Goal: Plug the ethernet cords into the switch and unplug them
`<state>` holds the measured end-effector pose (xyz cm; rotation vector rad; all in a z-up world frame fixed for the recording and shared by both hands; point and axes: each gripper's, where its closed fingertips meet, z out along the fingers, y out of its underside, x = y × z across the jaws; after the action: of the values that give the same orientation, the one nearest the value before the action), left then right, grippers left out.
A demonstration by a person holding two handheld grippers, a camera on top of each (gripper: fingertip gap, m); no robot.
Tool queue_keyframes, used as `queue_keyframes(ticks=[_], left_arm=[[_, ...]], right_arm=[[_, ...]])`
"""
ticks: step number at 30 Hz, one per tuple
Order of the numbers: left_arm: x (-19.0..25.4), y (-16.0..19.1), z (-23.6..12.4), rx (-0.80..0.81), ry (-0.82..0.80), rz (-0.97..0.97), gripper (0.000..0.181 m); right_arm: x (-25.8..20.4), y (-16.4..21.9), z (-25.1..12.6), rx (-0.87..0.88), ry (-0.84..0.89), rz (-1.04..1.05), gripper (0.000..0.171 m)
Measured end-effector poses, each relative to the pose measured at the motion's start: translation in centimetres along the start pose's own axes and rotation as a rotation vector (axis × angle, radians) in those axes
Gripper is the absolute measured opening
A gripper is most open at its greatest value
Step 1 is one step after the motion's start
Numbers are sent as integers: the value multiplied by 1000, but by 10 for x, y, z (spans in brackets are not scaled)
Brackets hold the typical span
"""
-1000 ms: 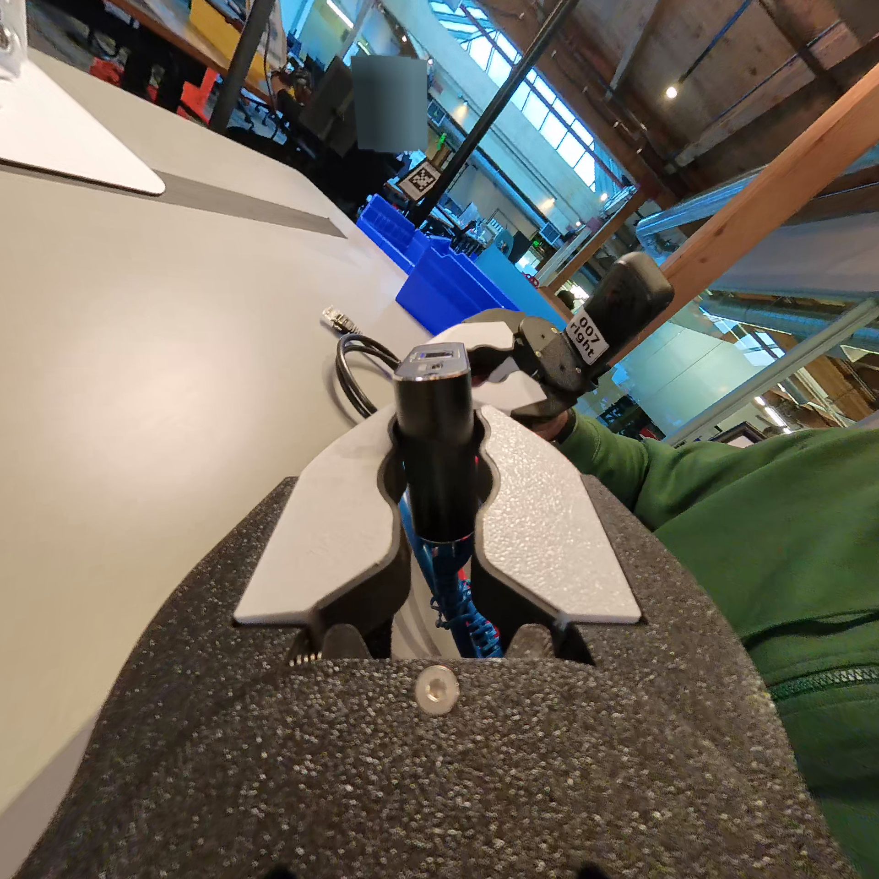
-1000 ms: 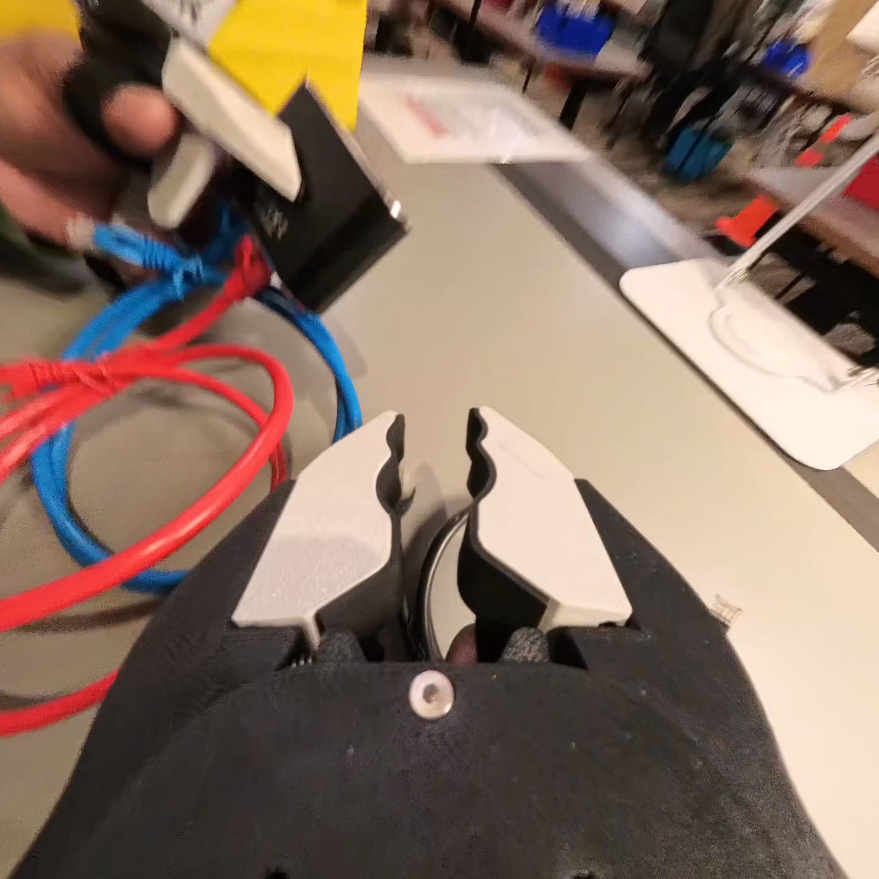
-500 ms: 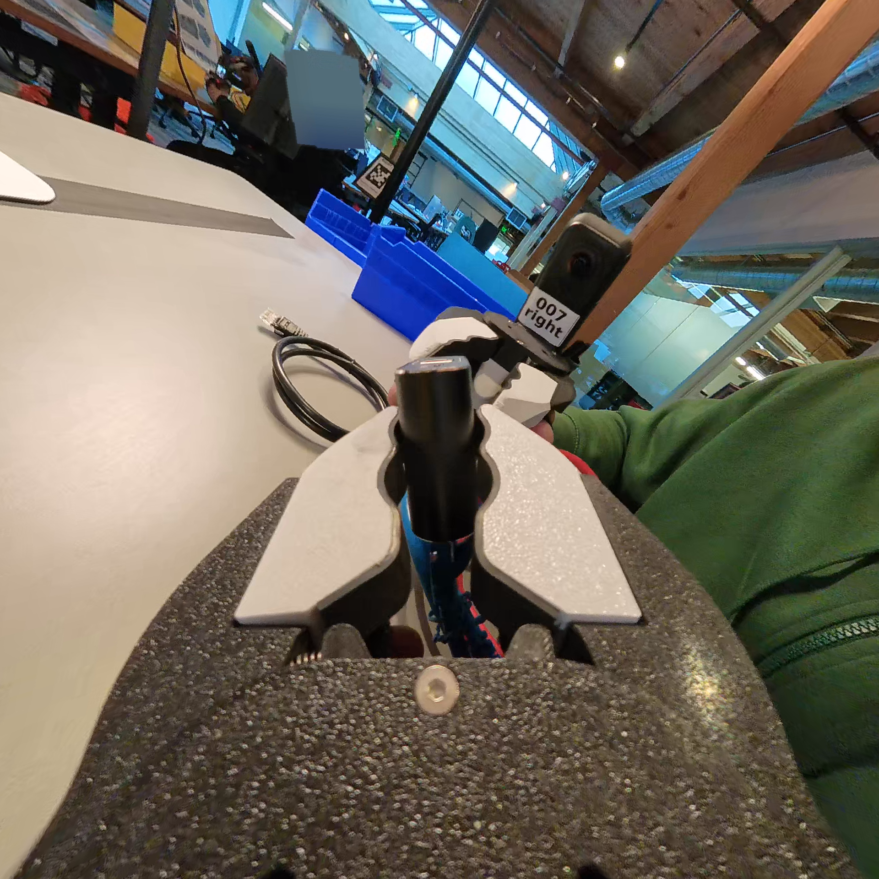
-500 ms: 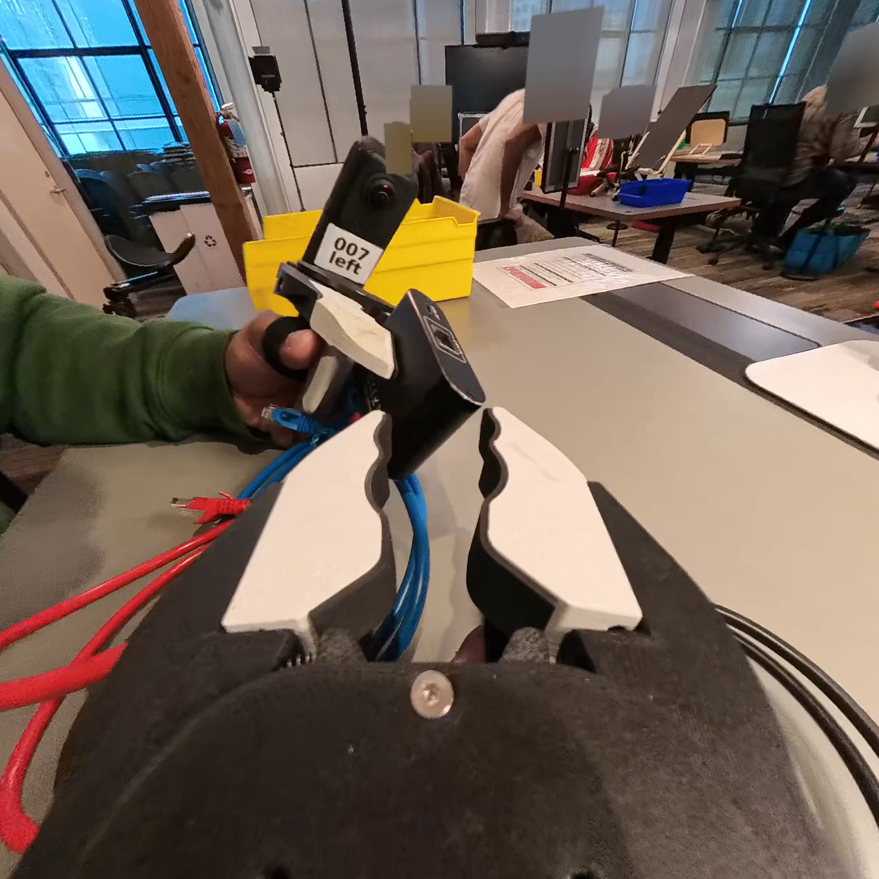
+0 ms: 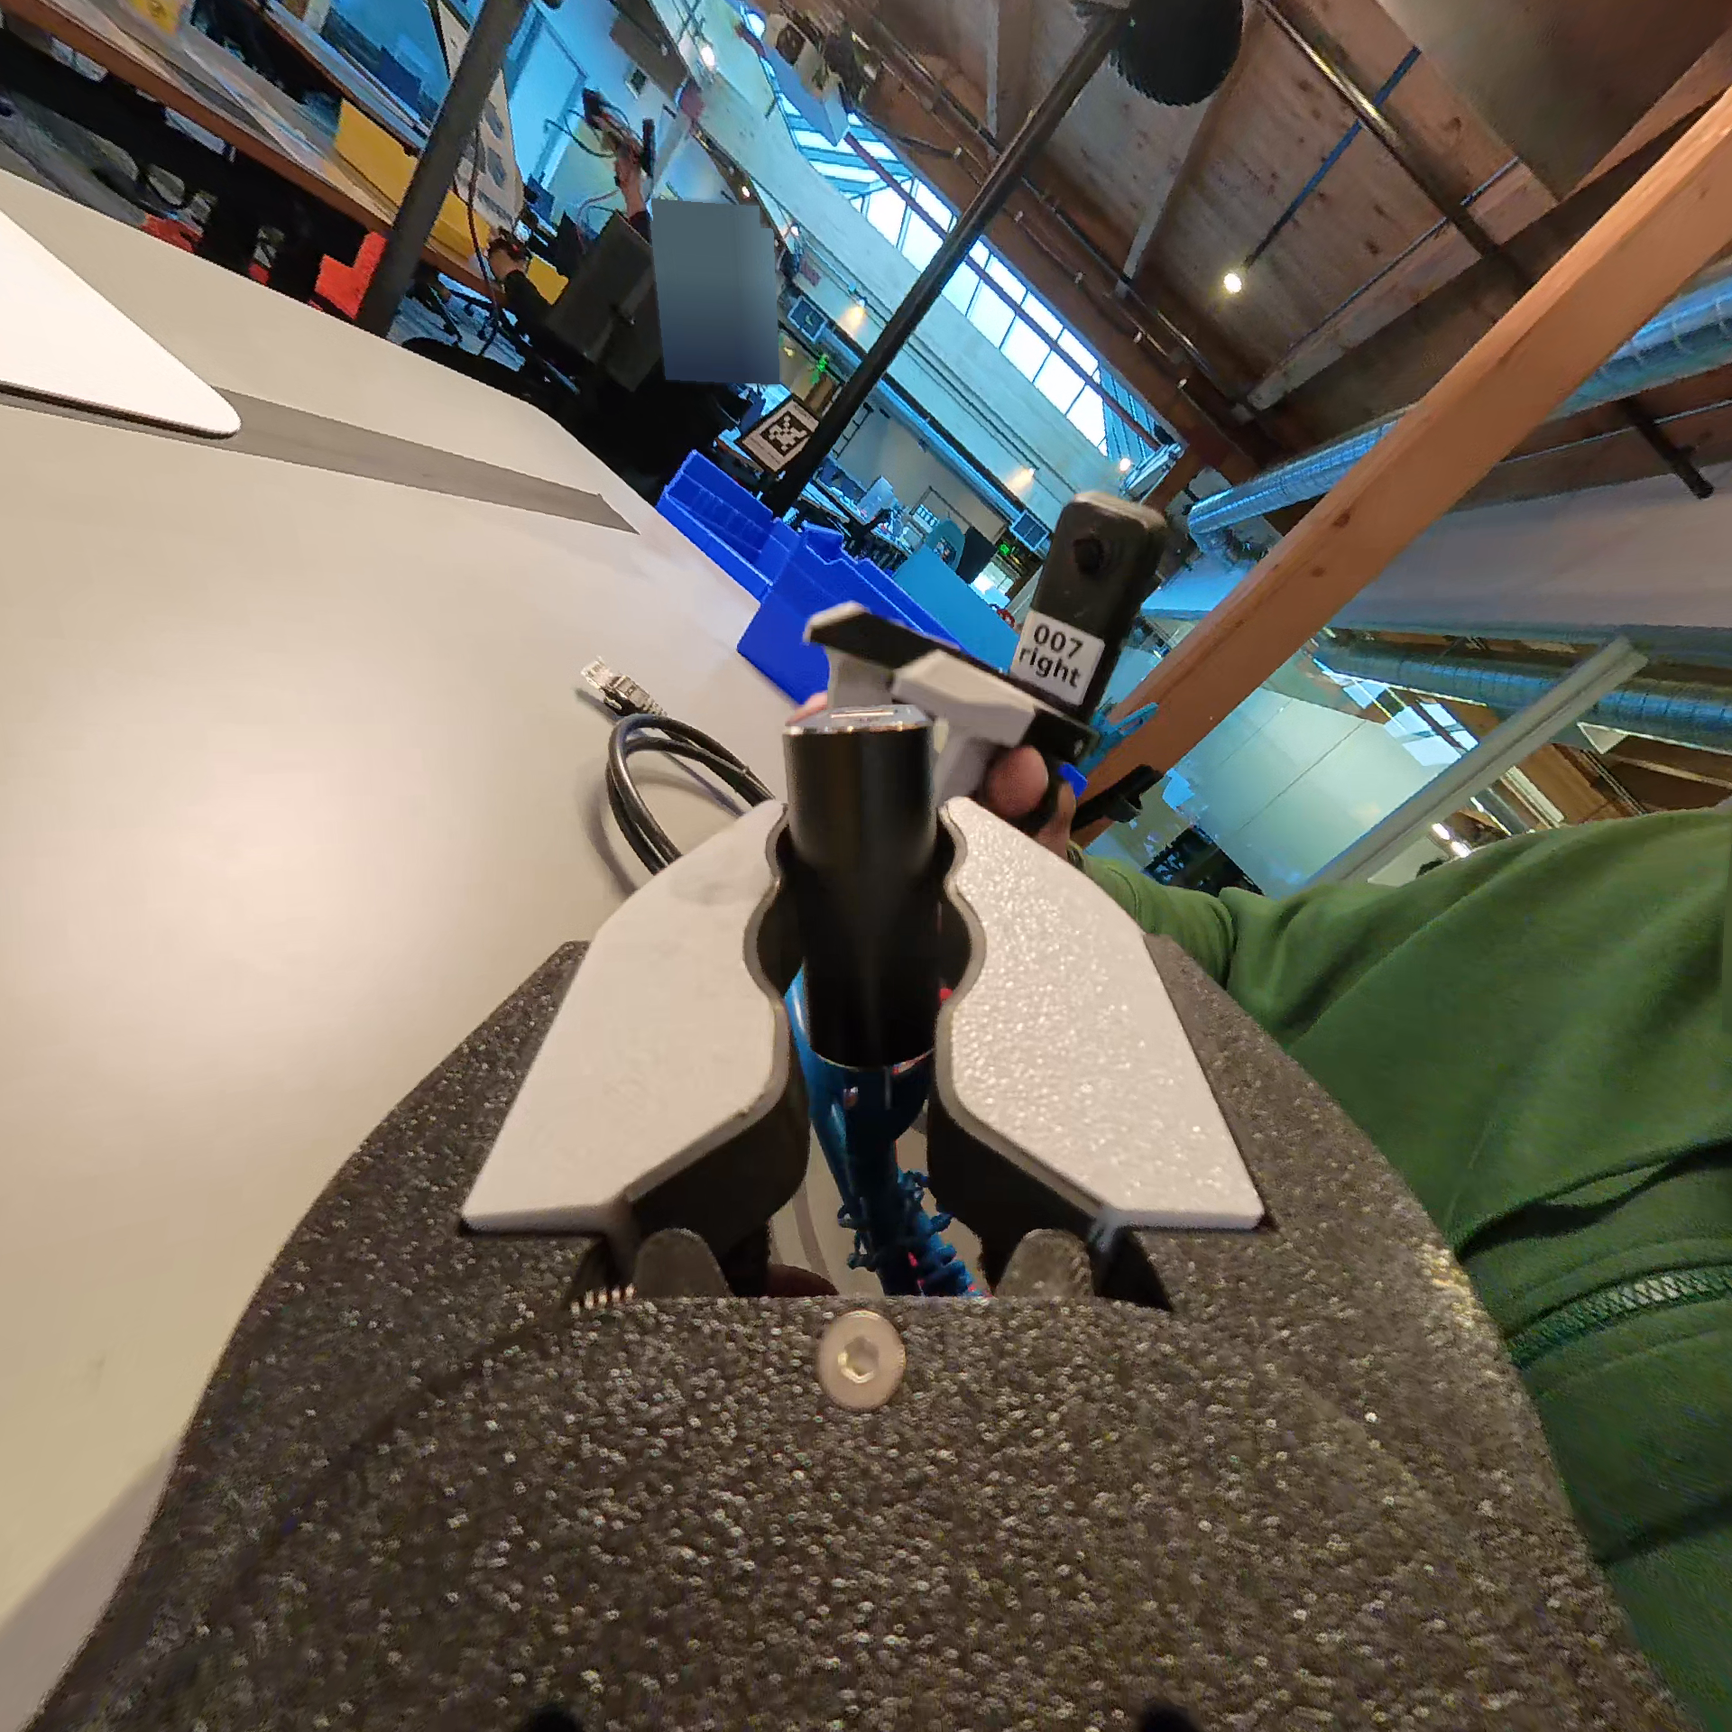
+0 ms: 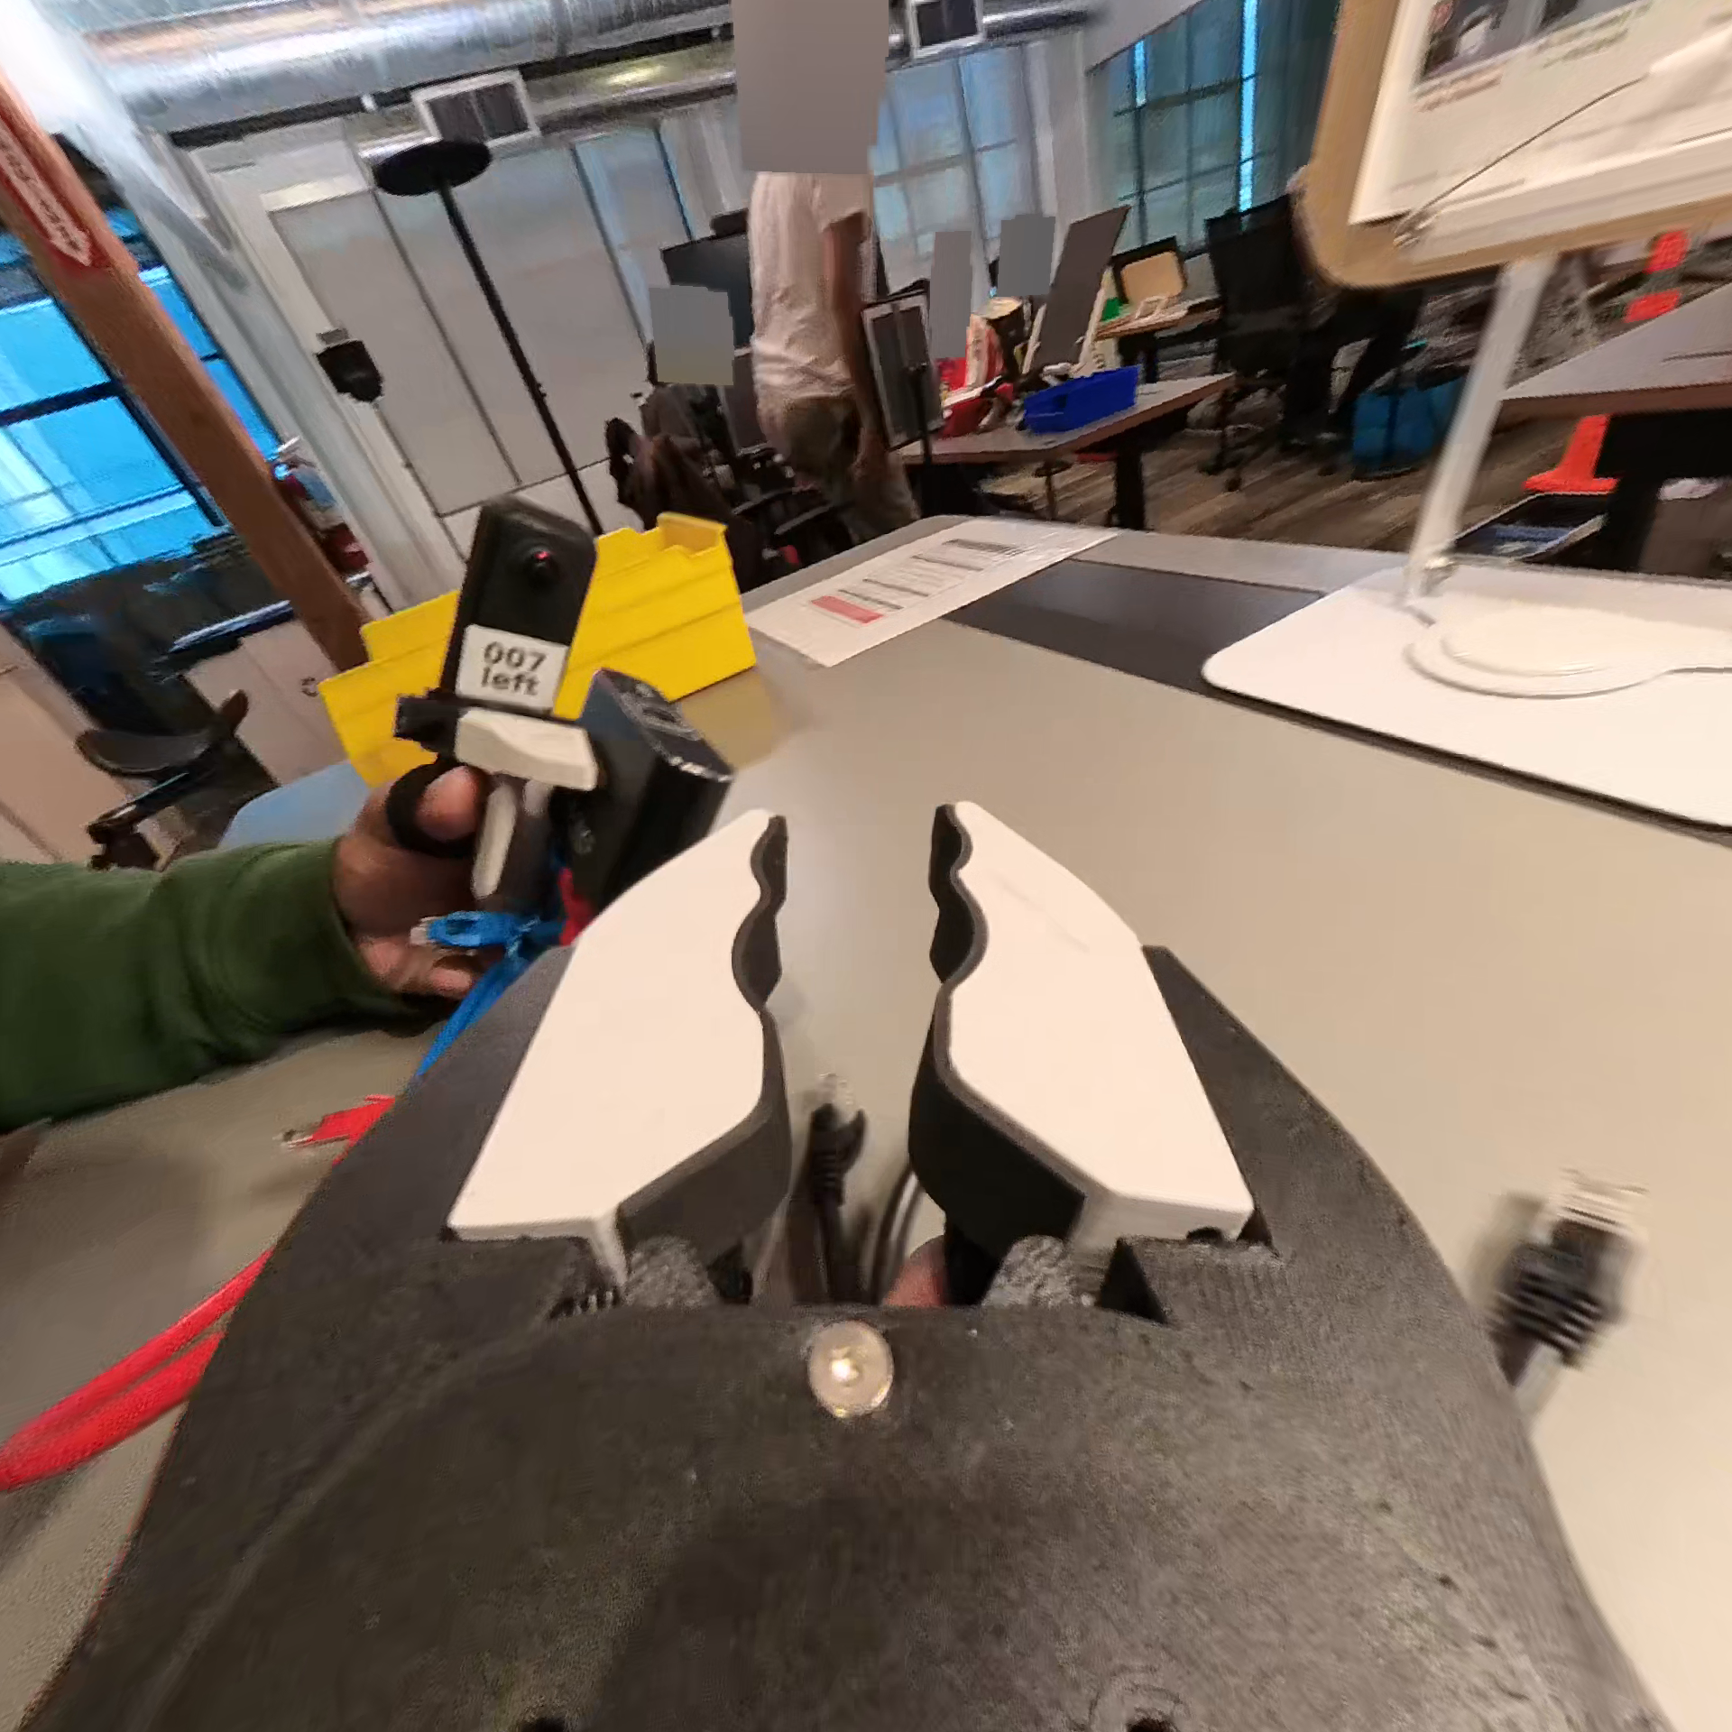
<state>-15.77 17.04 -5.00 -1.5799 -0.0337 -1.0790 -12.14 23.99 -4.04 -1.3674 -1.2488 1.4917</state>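
My left gripper (image 5: 860, 843) is shut on the black switch (image 5: 862, 900), held edge-on above the grey table; it also shows in the right wrist view (image 6: 553, 787), gripping the switch (image 6: 656, 797). My right gripper (image 6: 858, 834) is open and empty, to the right of the switch and apart from it; it appears beyond the switch in the left wrist view (image 5: 895, 656). A coiled black ethernet cord (image 5: 656, 778) lies on the table, with one plug (image 6: 1565, 1256) at my right. Blue cord (image 5: 881, 1172) and red cord (image 6: 141, 1387) lie under the left gripper.
Blue bins (image 5: 815, 600) stand at the table's far edge in the left wrist view. A yellow bin (image 6: 647, 609), a printed sheet (image 6: 928, 581) and a white stand base (image 6: 1500, 675) sit farther out on the grey table (image 6: 1312, 937). People are in the background. To the plug (image 6: 1565, 1256): right tips about 15 cm, left tips about 20 cm.
My right gripper has tilted up from the cords, opened wider and drawn back to the right of the switch. The left gripper still holds the switch, with small shifts.
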Motion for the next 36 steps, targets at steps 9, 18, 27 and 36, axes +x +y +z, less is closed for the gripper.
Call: queue_keyframes(ticks=[9, 18, 27, 36], left_arm=[[5, -5, 19, 58, 12, 13, 26], [22, 0, 35, 7, 32, 87, 26], [27, 20, 33, -175, 3, 174, 26], [19, 33, 29, -256, -23, 232, 28]], right_arm=[[-35, 19, 15, -66, -139, -13, 30], [-49, 21, 2, -103, -353, 49, 25], [-56, 29, -3, -170, -402, -22, 24], [-58, 38, 4, -224, -384, -39, 24]])
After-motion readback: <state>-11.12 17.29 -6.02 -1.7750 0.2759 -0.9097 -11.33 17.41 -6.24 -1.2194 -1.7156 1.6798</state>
